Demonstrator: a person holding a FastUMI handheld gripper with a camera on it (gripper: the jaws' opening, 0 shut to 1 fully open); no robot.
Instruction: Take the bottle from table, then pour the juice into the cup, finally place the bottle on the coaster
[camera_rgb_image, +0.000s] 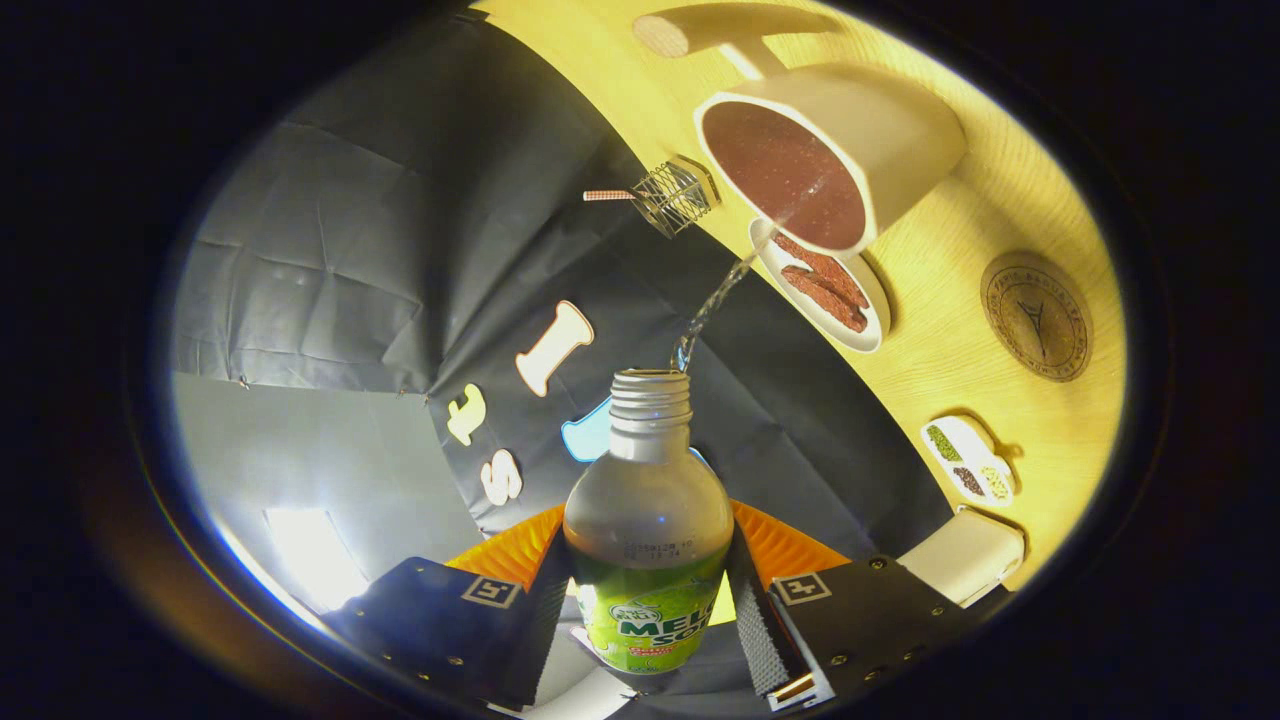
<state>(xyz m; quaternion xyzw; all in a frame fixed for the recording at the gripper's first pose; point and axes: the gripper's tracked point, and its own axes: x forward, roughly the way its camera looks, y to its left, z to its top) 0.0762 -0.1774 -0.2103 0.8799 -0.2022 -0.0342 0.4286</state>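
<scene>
Clear stream (712, 305) runs from bottle (648, 520) mouth toward white cup (830, 150) | gripper (648, 600) fingers pinch bottle body | neck points beyond fingers at cup | coaster (1035, 315) lies beside cup.

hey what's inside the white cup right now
The white cup holds a dark reddish-brown liquid nearly to the rim; its bottom is covered. A clear stream runs from the bottle, gripped in the claw, toward it.
</scene>
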